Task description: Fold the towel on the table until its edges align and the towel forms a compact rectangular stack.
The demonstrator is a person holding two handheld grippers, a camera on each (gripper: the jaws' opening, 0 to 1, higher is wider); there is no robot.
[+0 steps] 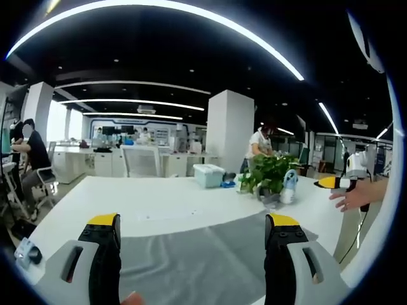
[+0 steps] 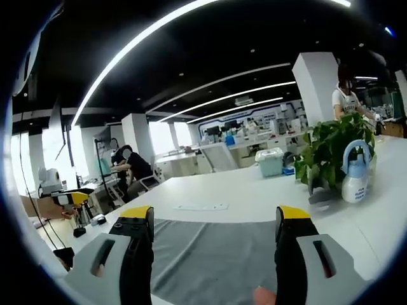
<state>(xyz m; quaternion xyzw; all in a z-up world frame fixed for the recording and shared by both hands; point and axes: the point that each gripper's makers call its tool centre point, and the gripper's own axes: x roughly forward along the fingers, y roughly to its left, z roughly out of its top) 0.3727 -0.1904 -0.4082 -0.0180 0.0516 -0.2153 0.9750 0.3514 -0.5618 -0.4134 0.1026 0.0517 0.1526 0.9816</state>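
A grey towel lies spread flat on the white table. In the left gripper view my left gripper hovers over the towel's near part, open, nothing between its yellow-tipped jaws. In the right gripper view the same towel lies under my right gripper, which is also open and holds nothing. The right gripper and a hand show at the right edge of the left gripper view. The left gripper shows at the left edge of the right gripper view.
A potted plant, a white spray bottle and a pale teal box stand at the table's far side. A thin flat strip lies beyond the towel. People sit and stand at desks behind; a chair stands past the table.
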